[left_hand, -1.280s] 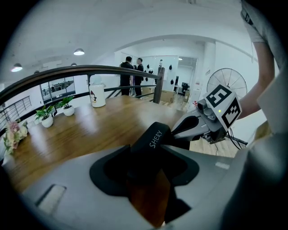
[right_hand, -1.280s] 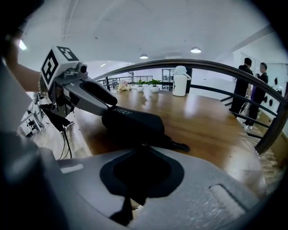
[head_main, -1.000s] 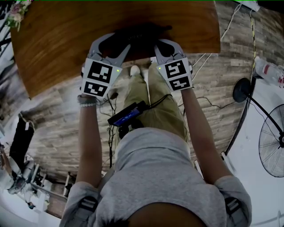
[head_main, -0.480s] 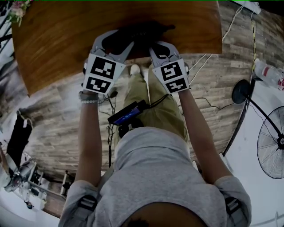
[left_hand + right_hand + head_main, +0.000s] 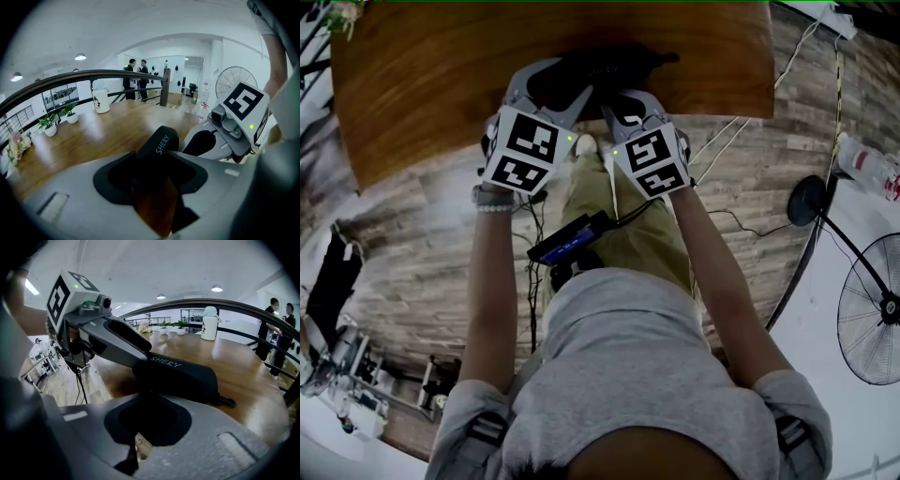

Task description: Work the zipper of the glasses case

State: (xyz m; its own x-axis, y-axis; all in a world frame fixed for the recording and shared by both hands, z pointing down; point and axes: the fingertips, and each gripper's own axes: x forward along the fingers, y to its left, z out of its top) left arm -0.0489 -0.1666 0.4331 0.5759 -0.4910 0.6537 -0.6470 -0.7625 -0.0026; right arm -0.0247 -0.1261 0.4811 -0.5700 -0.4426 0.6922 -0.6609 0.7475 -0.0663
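A black glasses case [image 5: 609, 67] printed SHERY lies on the wooden table [image 5: 431, 84] near its front edge. My left gripper [image 5: 551, 86] straddles the case's left end with its jaws wide, and the case [image 5: 161, 143] fills the gap between them. The right gripper [image 5: 619, 101] sits shut at the case's front side, close beside the left one. In the right gripper view the case [image 5: 187, 376] runs just beyond the closed jaws [image 5: 150, 420]. Whether anything is pinched there is hidden. A small dark tab [image 5: 228, 402] sticks out of the case's far end.
The table's front edge runs right under both grippers. A white jug [image 5: 100, 101] and potted plants [image 5: 49, 125] stand at the far side by a railing. A floor fan [image 5: 872, 309], a bottle [image 5: 867, 150] and cables lie on the floor to the right. People [image 5: 136, 72] stand far off.
My right gripper has slid left along the case's front side, closer to the left gripper, and has rolled a little. The left gripper has kept its hold on the case.
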